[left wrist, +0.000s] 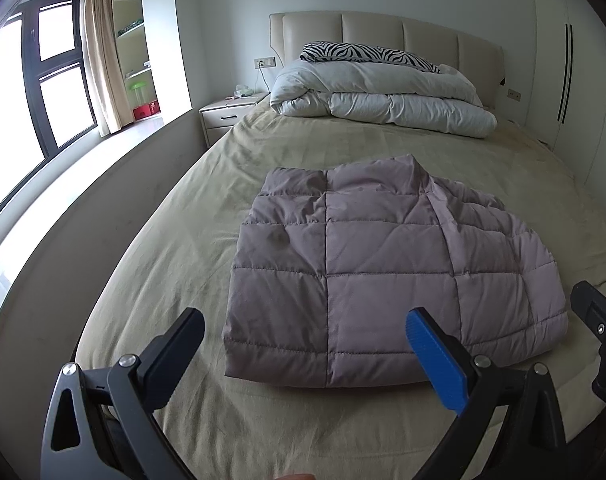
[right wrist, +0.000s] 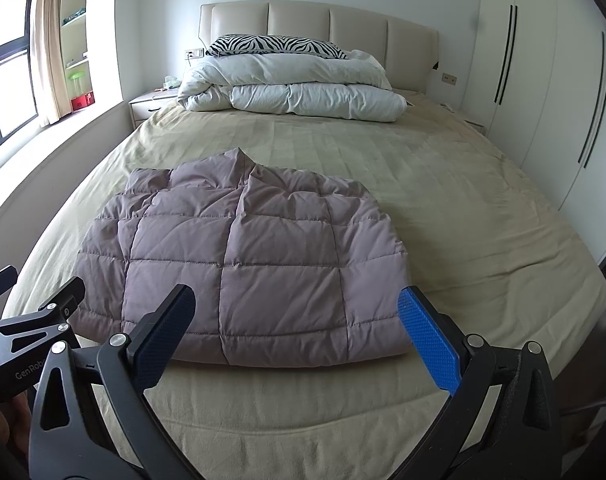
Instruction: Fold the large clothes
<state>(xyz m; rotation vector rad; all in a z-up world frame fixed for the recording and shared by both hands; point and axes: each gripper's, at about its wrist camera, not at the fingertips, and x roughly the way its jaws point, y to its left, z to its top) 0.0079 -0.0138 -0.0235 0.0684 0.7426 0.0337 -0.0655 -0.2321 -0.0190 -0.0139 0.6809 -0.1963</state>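
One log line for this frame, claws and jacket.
left claw: open | right claw: open | quilted jacket: folded on bed, untouched

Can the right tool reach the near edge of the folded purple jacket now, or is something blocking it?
Probably yes. The right tool is open and empty, and the near edge of the jacket lies just ahead on the bed sheet, with nothing between them.
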